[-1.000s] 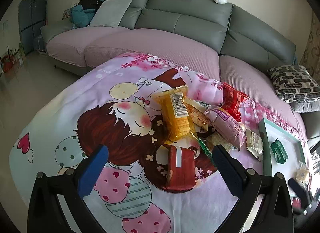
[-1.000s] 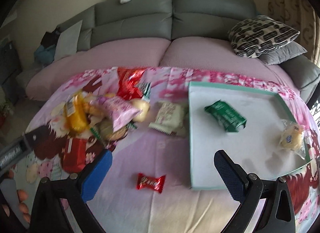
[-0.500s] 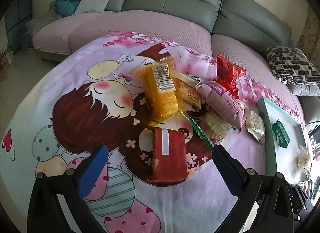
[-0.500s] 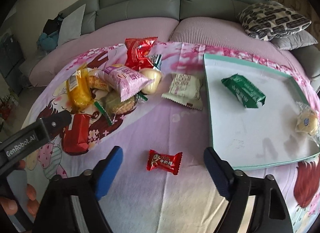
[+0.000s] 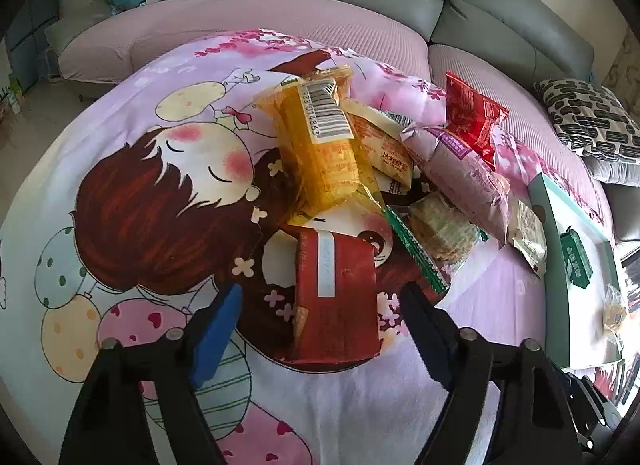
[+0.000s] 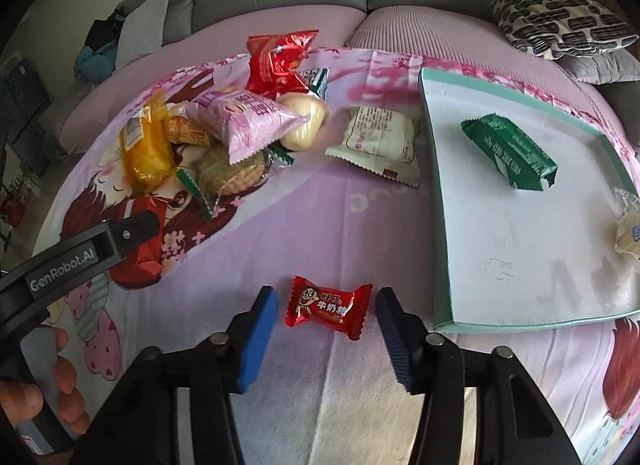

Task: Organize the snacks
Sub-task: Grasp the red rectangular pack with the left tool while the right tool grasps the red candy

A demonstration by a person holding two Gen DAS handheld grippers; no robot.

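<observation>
The right gripper (image 6: 325, 313) is straddling a small red twist-wrapped candy (image 6: 327, 306) on the pink cartoon-printed cloth (image 6: 340, 201); its jaws have just been closing, pads not yet touching. The left gripper (image 5: 320, 313) is likewise narrowing around a flat dark-red foil snack packet (image 5: 337, 293), still clear of it. Farther right, the shallow teal-rimmed tray (image 6: 440, 201) is holding a green wrapper (image 6: 508, 157). The candy's slippery twisted ends may be squirming sideways out of the pinch.

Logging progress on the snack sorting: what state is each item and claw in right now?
left claw: open, closing around red wafer pack
right claw: open, closing around red candy
tray: holds green packet
snack pile: unsorted
</observation>
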